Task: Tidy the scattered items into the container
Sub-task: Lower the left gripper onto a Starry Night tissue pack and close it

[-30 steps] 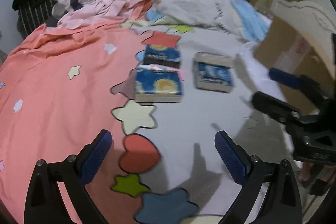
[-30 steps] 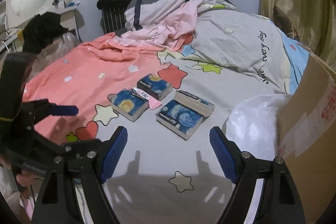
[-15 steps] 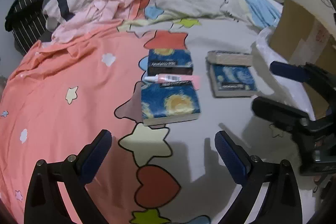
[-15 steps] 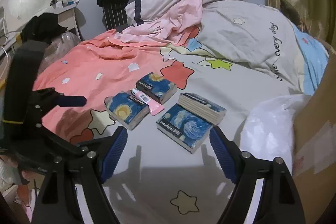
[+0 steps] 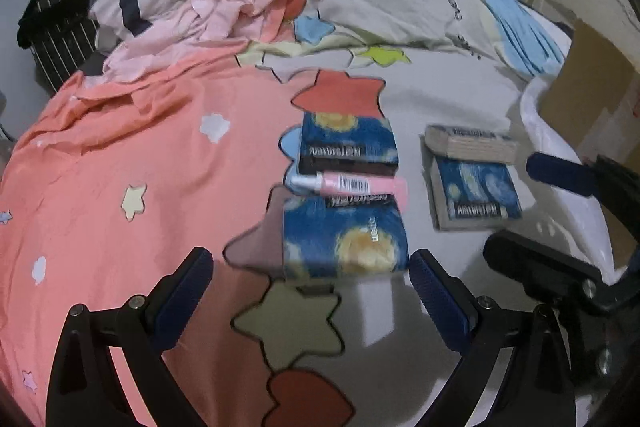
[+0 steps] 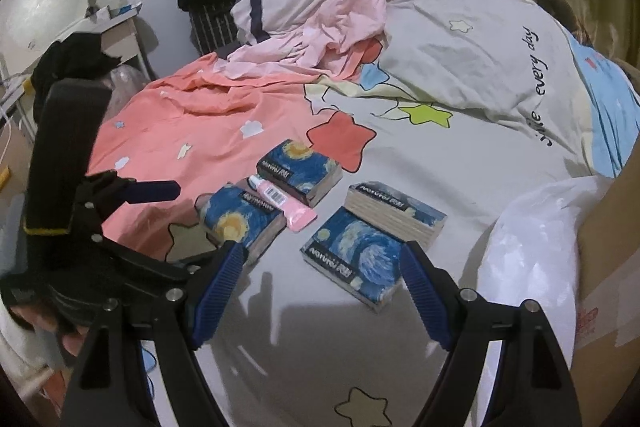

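In the left wrist view we count four books on the bedsheet [image 5: 440, 99]: the near book [image 5: 344, 235] just beyond our left gripper [image 5: 310, 291], whose fingers stand released and empty, the far book [image 5: 348, 143] behind it, and a stacked pair [image 5: 472, 183] to the right. One pink tube [image 5: 352, 183] lies across the first two

In the right wrist view our right gripper [image 6: 322, 291] hovers spread, gripping nothing, over the pair's lower book [image 6: 356, 255]; one cardboard box [image 6: 612, 267] stands at right

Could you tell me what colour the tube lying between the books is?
Pink tube, white cap; clearest from the left wrist.
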### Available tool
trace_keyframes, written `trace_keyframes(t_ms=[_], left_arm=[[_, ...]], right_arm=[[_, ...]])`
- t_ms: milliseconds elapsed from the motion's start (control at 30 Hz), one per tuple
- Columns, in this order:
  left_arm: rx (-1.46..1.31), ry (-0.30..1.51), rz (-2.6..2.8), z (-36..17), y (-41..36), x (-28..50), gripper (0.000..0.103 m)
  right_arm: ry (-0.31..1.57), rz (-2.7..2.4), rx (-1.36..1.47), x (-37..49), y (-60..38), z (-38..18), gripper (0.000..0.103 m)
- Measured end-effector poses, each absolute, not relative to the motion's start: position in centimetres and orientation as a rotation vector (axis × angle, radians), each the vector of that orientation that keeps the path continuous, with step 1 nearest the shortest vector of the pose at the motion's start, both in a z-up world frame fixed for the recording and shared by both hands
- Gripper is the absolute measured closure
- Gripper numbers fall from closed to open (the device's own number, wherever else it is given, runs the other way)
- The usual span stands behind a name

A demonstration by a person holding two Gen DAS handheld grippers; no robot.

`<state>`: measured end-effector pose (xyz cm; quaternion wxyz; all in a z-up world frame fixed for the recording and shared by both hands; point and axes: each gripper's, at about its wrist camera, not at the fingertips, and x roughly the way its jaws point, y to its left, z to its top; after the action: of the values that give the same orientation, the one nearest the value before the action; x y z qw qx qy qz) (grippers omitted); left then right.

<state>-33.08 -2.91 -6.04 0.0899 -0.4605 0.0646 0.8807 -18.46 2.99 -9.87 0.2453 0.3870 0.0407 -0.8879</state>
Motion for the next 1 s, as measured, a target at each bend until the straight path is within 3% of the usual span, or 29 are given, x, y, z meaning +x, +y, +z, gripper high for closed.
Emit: trace_keyframes(t_ms=[433,767,900,1000], left_arm=[[-1.441,0.096,2.65,-7.0,-3.6,-36.0,0.002],[-1.439,0.142,2.617,-7.1,-3.5,-35.7,0.002],[-1.43,0.256,2.618,-7.7,-2.3,-34.9,0.002],[-1.43,0.267,2.599,-7.6,-2.3,-34.5,0.014]], right_arm=[[-0.053,-2.414,1.24,-21.6,2.9,-10.6,0.025],[-0.074,-2.412,1.285,-22.0,3.0,-11.1,0.025],[-0.06,-2.408,1.308,-22.1,2.8,-11.3,0.025],[-0.053,-2.41,1.318,-22.2,2.6,-11.3,0.025]])
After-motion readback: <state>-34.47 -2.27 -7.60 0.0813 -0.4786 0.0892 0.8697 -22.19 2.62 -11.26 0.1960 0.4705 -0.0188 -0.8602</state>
